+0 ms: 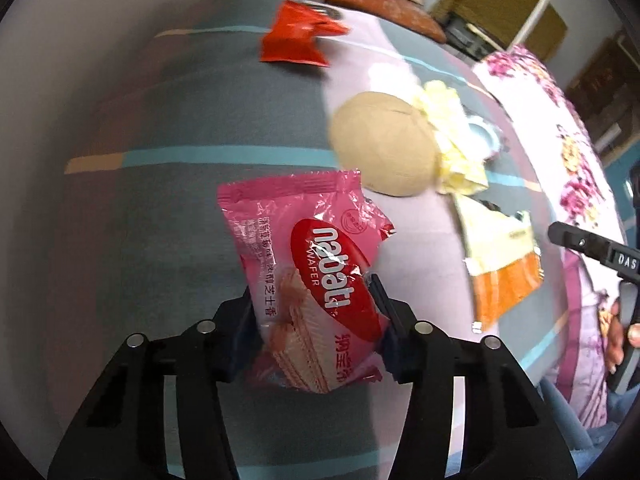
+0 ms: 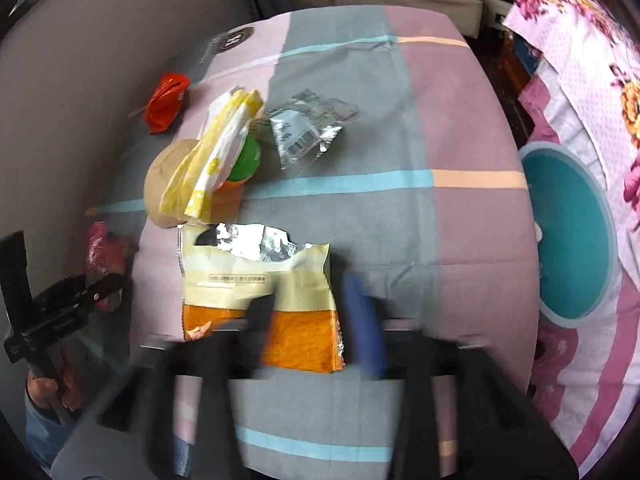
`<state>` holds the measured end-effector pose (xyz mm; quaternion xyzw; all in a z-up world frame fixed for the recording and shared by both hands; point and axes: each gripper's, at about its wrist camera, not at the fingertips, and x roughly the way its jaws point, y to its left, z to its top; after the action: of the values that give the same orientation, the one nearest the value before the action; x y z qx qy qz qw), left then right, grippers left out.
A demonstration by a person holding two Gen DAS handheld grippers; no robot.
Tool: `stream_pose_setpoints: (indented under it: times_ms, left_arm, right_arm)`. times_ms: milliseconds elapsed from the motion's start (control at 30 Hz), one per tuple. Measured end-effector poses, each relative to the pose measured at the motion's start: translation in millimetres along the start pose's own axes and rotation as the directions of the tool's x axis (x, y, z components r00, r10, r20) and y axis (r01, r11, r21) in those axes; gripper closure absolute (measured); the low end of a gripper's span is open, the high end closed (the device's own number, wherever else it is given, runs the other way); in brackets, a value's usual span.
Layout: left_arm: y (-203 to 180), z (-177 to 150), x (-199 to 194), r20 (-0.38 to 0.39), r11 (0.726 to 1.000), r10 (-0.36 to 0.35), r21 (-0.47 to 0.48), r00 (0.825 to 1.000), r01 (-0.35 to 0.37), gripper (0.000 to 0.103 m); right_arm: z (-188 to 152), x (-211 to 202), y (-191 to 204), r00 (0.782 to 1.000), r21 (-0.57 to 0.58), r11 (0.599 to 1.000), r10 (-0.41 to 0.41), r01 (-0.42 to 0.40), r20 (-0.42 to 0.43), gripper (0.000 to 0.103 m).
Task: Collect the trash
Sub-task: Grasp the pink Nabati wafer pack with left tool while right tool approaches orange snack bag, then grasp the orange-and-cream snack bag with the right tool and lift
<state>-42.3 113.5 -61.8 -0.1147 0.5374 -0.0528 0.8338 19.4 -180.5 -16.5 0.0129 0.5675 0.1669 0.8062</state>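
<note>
Two views cover this moment. From the left wrist, the left claw (image 1: 316, 312) has its two fingers on either side of a pink wafer wrapper (image 1: 308, 264), and the pads press its edges, so it grips the wrapper above the tabletop (image 1: 168, 216), which wears a grey, pink and blue checked cloth. Farther off lie a red wrapper (image 1: 296, 36), a round tan paper piece (image 1: 384, 144) with crumpled yellow paper (image 1: 456, 136) touching its right side, and a cream and orange bag (image 1: 500, 264) near the right. At the right edge the other claw's black body and a hand (image 1: 618, 332) show.

From the right wrist, the right claw (image 2: 312, 316) is blurred; its jaws stand apart at a middling width, hanging over the lower orange part of the cream and orange bag (image 2: 260, 284), whose torn top shows silver foil. Whether the pads touch the bag I cannot tell. Beyond it sit yellow and white paper (image 2: 216, 160) over a green item (image 2: 248, 160), a silver foil packet (image 2: 308, 128) and an orange-red wrapper (image 2: 166, 100). At the left, the left claw (image 2: 100, 284) holds the pink wrapper (image 2: 104, 252). A flowered cloth (image 2: 580, 80) lies to the right.
</note>
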Motion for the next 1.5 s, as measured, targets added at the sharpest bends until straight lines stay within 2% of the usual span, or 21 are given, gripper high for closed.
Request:
stream_pose_setpoints:
  times_ms: [100, 200, 333, 400, 500, 567, 600, 700, 800, 933, 1033, 1100, 1133, 1167, 1233, 1300, 1400, 1500]
  left_arm:
    - [-15, -2, 3, -0.010, 0.998, -0.035, 0.054, 0.999, 0.036, 0.051]
    - [-25, -2, 7, -0.022, 0.994, -0.067, 0.086, 0.998, 0.068, 0.051]
    - [-42, -4, 9, -0.029, 0.983, -0.095, 0.154, 0.995, 0.098, 0.051]
    - [-43, -2, 11, -0.025, 0.983, -0.085, 0.160, 0.996, 0.088, 0.050]
    - [-30, 1, 12, -0.012, 0.990, -0.072, 0.120, 0.997, 0.073, 0.050]
    - [-26, 4, 12, -0.007, 0.992, -0.062, 0.110, 0.998, 0.062, 0.050]
    - [-22, 5, 11, -0.006, 0.992, -0.058, 0.109, 0.998, 0.059, 0.050]
    - [-18, 6, 10, -0.007, 0.992, -0.055, 0.111, 0.998, 0.055, 0.049]
    - [-15, 7, 10, -0.006, 0.992, -0.065, 0.111, 0.998, 0.066, 0.048]
    - [-13, 7, 9, 0.003, 0.991, -0.066, 0.113, 0.998, 0.065, 0.047]
    - [-14, 6, 9, 0.005, 0.992, -0.064, 0.109, 0.998, 0.063, 0.047]
    - [-14, 4, 8, 0.007, 0.993, -0.060, 0.106, 0.998, 0.059, 0.047]
    - [-15, 4, 8, 0.008, 0.993, -0.057, 0.107, 0.998, 0.056, 0.047]
    - [-16, 5, 8, 0.008, 0.993, -0.053, 0.108, 0.999, 0.052, 0.047]
    - [-18, 5, 8, 0.004, 0.993, -0.050, 0.111, 0.999, 0.049, 0.047]
    - [-21, 5, 8, -0.001, 0.992, -0.057, 0.110, 0.998, 0.057, 0.054]
    - [-26, 7, 4, 0.000, 0.992, -0.068, 0.105, 0.998, 0.068, 0.056]
    - [-33, 9, -3, 0.006, 0.990, -0.078, 0.114, 0.997, 0.077, 0.056]
  right_arm:
    - [3, 11, 12, 0.999, -0.044, 0.999, -0.030, 0.029, -0.025, 0.029]
    - [-5, 16, 17, 0.998, -0.035, 0.998, -0.045, 0.043, -0.043, 0.028]
    - [-14, 19, 29, 0.998, -0.085, 0.995, -0.048, 0.044, -0.039, 0.027]
    - [-12, 20, 34, 0.998, -0.103, 0.993, -0.062, 0.058, -0.031, 0.027]
    - [-5, 24, 46, 0.997, -0.178, 0.982, -0.070, 0.063, -0.033, 0.023]
    - [1, 27, 57, 0.996, -0.273, 0.959, -0.082, 0.069, -0.039, 0.023]
    - [5, 27, 64, 0.997, -0.350, 0.935, -0.073, 0.055, -0.038, 0.023]
    - [13, 29, 73, 0.997, -0.460, 0.888, -0.053, 0.017, -0.065, 0.023]
    - [21, 45, 84, 0.986, -0.569, 0.822, -0.074, -0.023, -0.146, 0.023]
    - [25, 61, 94, 0.973, -0.653, 0.755, -0.102, -0.058, -0.205, 0.023]
    - [26, 73, 97, 0.965, -0.680, 0.728, -0.104, -0.092, -0.241, 0.023]
    - [27, 73, 97, 0.962, -0.678, 0.726, -0.089, -0.114, -0.257, 0.025]
    - [26, 71, 97, 0.960, -0.670, 0.728, -0.061, -0.143, -0.272, 0.030]
    - [26, 69, 96, 0.958, -0.657, 0.736, -0.041, -0.162, -0.283, 0.045]
    - [23, 62, 93, 0.963, -0.635, 0.754, -0.011, -0.169, -0.268, 0.058]
    - [21, 57, 90, 0.964, -0.602, 0.777, 0.024, -0.185, -0.264, 0.072]
    - [19, 44, 86, 0.971, -0.547, 0.817, 0.064, -0.184, -0.231, 0.079]
    - [20, 28, 77, 0.974, -0.469, 0.860, 0.123, -0.201, -0.192, 0.080]
